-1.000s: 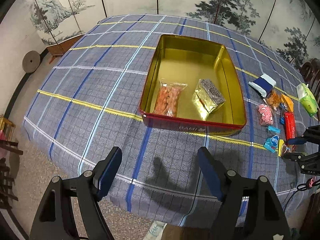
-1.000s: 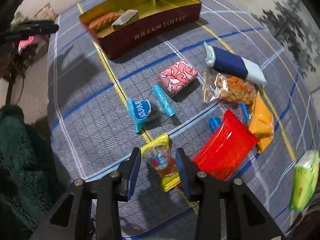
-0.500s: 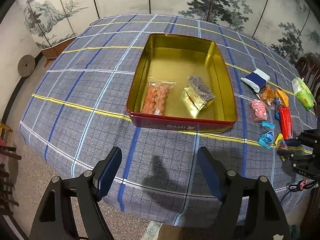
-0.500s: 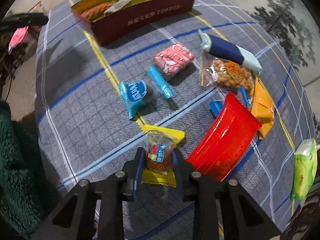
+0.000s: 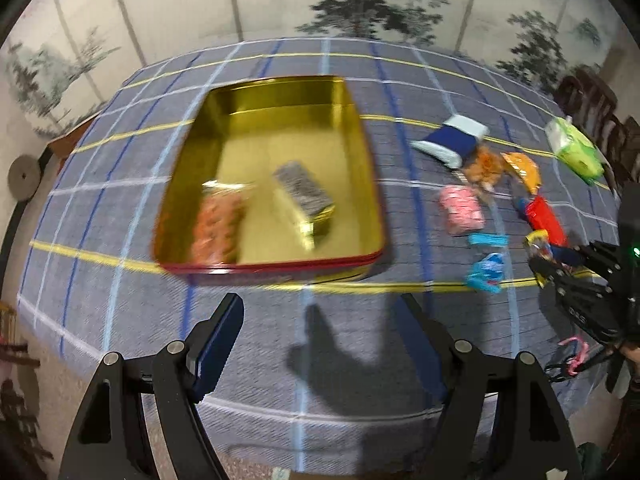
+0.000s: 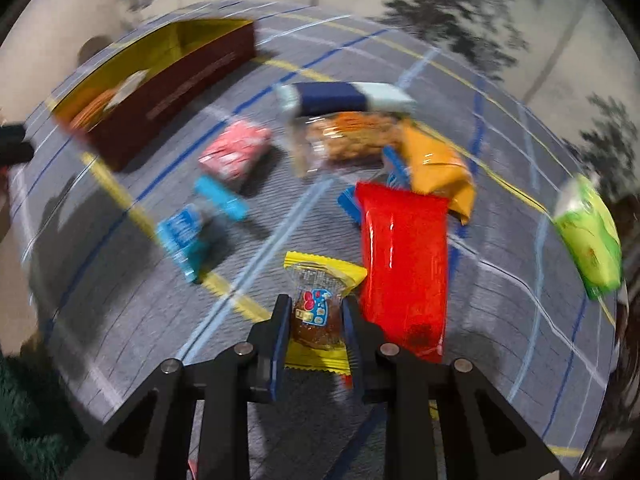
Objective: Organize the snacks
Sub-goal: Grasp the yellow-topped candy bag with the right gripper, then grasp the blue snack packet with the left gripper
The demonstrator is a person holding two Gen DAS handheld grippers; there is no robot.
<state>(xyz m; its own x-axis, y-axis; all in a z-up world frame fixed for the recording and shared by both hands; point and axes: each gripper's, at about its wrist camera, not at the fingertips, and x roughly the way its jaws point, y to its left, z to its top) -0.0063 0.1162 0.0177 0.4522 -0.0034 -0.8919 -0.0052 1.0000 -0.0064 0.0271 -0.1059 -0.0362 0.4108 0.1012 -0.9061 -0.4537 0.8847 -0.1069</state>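
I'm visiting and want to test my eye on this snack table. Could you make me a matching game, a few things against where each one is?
Things:
1. yellow packet
2. silver pack
3. red pack
4. left gripper

Places or states:
A. lying in the tin
B. open, holding nothing
C. clamped in the right gripper
D. on the cloth, right of the yellow packet

Pairs: 1-C, 2-A, 3-D, 4-B

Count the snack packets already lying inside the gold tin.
2. An orange snack packet lies at the near left of the tin; a foil packet lies beside it toward the middle. Blur may hide smaller ones.
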